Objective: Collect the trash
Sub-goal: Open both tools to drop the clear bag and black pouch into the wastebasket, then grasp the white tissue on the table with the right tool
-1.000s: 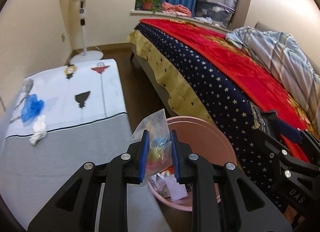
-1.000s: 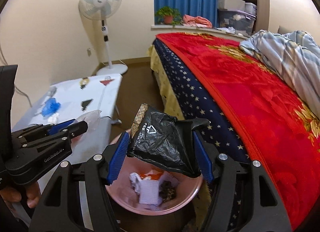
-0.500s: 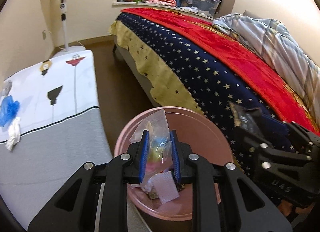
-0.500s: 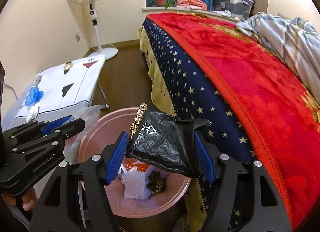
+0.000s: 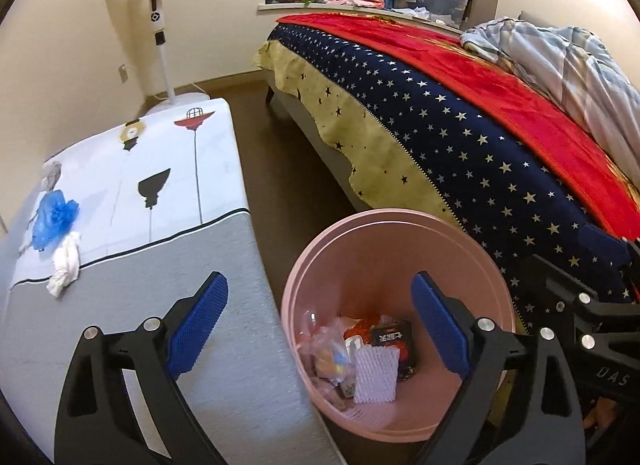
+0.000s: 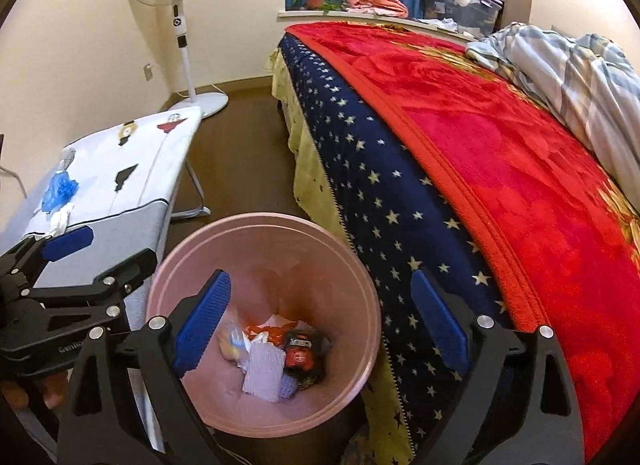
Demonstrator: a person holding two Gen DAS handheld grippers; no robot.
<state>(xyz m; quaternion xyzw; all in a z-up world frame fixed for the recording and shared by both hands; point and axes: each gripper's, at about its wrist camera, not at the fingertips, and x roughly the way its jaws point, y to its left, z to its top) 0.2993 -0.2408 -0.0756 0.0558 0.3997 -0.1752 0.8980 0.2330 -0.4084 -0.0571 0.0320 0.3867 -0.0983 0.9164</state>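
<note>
A pink bin (image 5: 400, 225) (image 6: 256, 221) stands on the floor between the table and the bed. Both grippers hang above it. My left gripper (image 5: 320, 321) has its jaws opening wide, nothing between them. The clear plastic bag (image 5: 330, 357) (image 6: 232, 341) lies in the bin with a white foam net (image 5: 376, 373) (image 6: 264, 369). My right gripper (image 6: 320, 317) is likewise opening and empty. The black wrapper (image 5: 390, 339) (image 6: 304, 349) rests inside the bin. On the table lie a blue crumpled piece (image 5: 54, 219) (image 6: 60, 189) and a white crumpled tissue (image 5: 66, 261) (image 6: 60, 221).
The cloth-covered table (image 5: 132, 193) (image 6: 132, 169) stands left of the bin. A bed with a red and starred blanket (image 5: 460, 133) (image 6: 480, 153) fills the right. A standing fan (image 5: 154, 13) (image 6: 178, 5) is at the back wall. A strip of brown floor (image 5: 276, 169) runs between table and bed.
Both grippers opened. The clear bag dropped from the left one and the black wrapper from the right one into the pink bin. Both hands sank slightly toward the bin.
</note>
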